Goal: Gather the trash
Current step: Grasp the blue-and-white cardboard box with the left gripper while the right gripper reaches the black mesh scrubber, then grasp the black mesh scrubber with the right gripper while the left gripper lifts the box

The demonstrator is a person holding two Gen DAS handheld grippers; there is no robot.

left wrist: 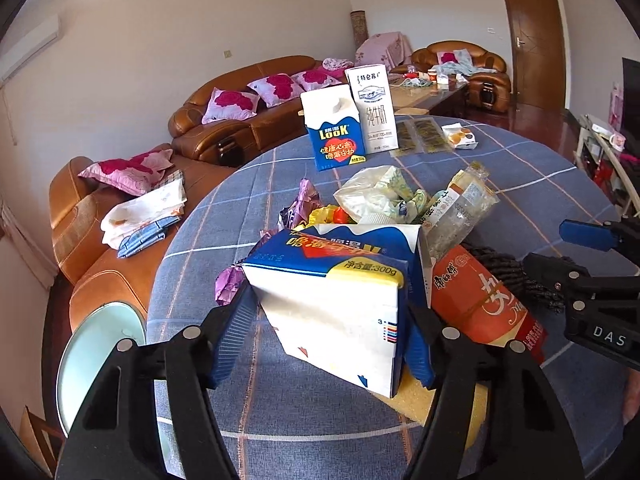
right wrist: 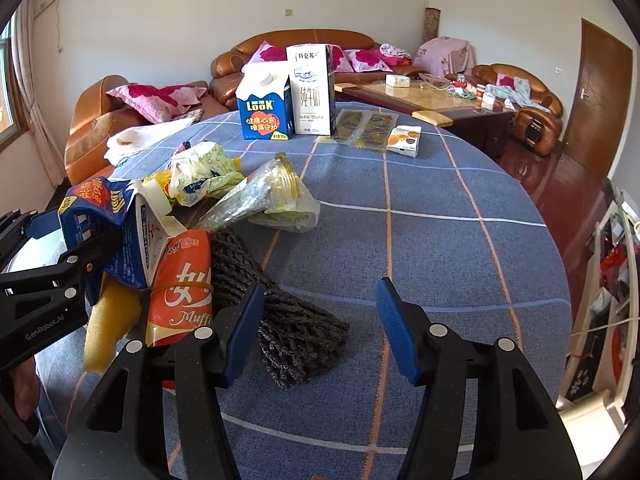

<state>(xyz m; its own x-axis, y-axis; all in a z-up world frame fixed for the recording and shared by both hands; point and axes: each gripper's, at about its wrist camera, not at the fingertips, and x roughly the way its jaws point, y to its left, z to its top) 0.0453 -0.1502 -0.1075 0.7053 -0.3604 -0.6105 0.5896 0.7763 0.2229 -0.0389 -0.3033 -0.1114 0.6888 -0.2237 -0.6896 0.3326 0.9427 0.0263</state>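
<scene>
A: We have the tipped blue-and-white carton (left wrist: 332,304) between the pads of the left claw (left wrist: 320,336). It lies on its side at the near end of the trash heap, on the near part of the tabletop (right wrist: 440,240), and the blue pads look pressed against both of its flanks, so we read that as a grip.

B: Agreed. The right claw (right wrist: 320,332) stands open with nothing between its pads; only the black mesh sleeve (right wrist: 296,332) lies just beside its left pad.

A: What worries us is the neighbours. The orange muffin wrapper (left wrist: 484,300) leans on the carton, a yellow sponge (right wrist: 108,320) sits under it, and crumpled bags (left wrist: 380,196) are piled against its top. If we lift fast, we judge that these could be dragged along or spill toward the edge.

B: The carton is also held near one end, so it may swing or slip if the sides cave in.

A: For room, the tabletop to the right of the heap is bare cloth well out to its round edge. Two upright cartons (right wrist: 288,96) stand well apart at the far side.

B: The left edge is nearer, with the sofa (left wrist: 120,240) below it, so we would move up and rightward.
</scene>
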